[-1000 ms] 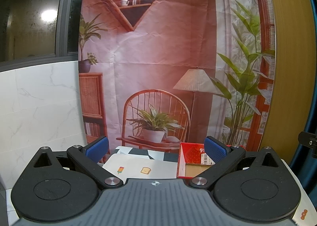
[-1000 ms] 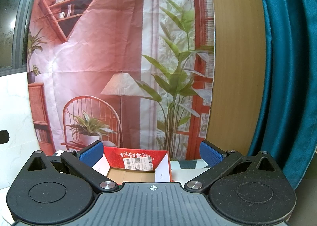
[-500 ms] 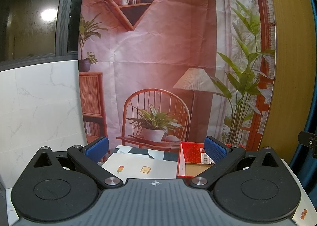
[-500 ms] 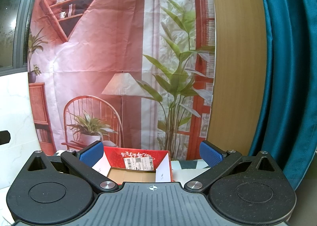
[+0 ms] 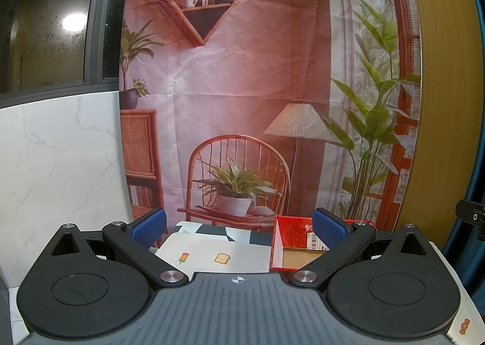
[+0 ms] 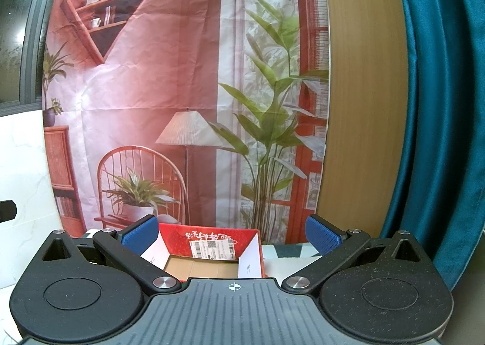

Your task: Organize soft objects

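An open red cardboard box (image 6: 209, 240) with a white barcode label stands on the table ahead of my right gripper (image 6: 231, 234); its brown floor looks empty. In the left wrist view the same red box (image 5: 292, 234) sits ahead to the right, partly behind one blue pad. My left gripper (image 5: 239, 225) is open with nothing between its blue pads, held above a white mat (image 5: 218, 255) printed with small food pictures. My right gripper is open too. No soft object shows in either view.
A printed backdrop (image 5: 242, 87) of a chair, plant and lamp hangs right behind the table. White marble wall (image 5: 60, 163) is at the left, a wooden panel (image 6: 363, 102) and teal curtain (image 6: 439, 102) at the right. A checked cloth (image 6: 288, 252) covers the table.
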Demonstrator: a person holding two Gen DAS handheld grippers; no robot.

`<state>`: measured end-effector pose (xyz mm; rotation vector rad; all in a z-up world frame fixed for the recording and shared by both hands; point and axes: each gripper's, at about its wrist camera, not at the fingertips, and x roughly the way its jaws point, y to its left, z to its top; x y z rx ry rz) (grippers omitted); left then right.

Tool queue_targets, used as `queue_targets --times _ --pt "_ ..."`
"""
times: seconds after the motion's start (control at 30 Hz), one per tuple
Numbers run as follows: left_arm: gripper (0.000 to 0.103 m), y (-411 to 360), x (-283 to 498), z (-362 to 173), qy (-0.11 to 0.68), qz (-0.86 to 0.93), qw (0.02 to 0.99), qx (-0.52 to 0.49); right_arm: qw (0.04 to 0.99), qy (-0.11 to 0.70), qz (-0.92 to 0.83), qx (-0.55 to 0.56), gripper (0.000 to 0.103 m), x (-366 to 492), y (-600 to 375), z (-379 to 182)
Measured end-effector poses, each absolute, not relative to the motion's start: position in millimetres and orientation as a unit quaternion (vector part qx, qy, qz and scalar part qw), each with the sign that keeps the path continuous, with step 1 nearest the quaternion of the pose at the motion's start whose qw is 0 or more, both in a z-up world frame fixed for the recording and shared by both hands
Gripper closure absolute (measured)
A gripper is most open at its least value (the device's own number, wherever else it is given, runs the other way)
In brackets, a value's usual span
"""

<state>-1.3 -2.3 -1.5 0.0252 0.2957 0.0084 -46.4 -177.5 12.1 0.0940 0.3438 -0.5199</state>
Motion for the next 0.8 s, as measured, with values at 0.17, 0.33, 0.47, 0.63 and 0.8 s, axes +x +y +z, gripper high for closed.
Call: queue_targets --times 0.17,0.33,0.47,0.63,0.8 --pt "0.0 -2.6 -1.3 -1.6 0.148 0.004 0.989 0.013 0.951 0.169 -0.256 0.047 0.0 -46.6 -177.5 11.9" --pt "0.0 -4.2 -2.1 -4.7 0.15 0.003 0.989 0.013 0.951 0.169 -0.256 0.047 0.0 -46.9 -177.0 11.8" --pt "0.0 -4.4 -1.5 -6.8 0.152 0.004 0.988 0.012 0.951 0.168 -0.254 0.048 0.0 -47.0 -176.5 11.6" --pt "0.0 -4.3 0.8 -13.7 0.159 0.004 0.987 0.01 0.953 0.165 -0.248 0.055 0.0 -44.7 -175.2 9.7" --pt "0.0 -3.1 9.4 -26.4 0.173 0.007 0.985 0.007 0.959 0.157 -0.225 0.071 0.0 -45.5 -177.2 -3.8"
